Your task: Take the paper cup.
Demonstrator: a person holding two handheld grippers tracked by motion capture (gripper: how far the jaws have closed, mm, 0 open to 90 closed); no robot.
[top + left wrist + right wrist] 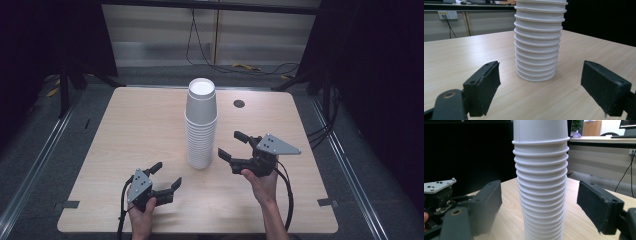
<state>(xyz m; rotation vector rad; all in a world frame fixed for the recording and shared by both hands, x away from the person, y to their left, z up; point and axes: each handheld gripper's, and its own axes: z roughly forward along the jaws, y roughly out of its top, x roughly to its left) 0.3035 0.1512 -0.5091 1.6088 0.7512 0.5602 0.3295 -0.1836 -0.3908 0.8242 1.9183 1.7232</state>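
The stack of cups (201, 125) is standing upright mid-worktop (130, 130). The right tool (234, 145), spread, is nearing its right side; the left tool (166, 176), also spread, is waiting near-left. Closing gently just under one rim should be lifting cups without crushing.

We hold the left tongs (167, 174) low and close to our body, jaws spread wide and angled up to the right. Our right tongs (231, 145) sit farther forward, raised on a lifted hand (261, 181), jaws wide apart and pointing left, both forearms entering from below.
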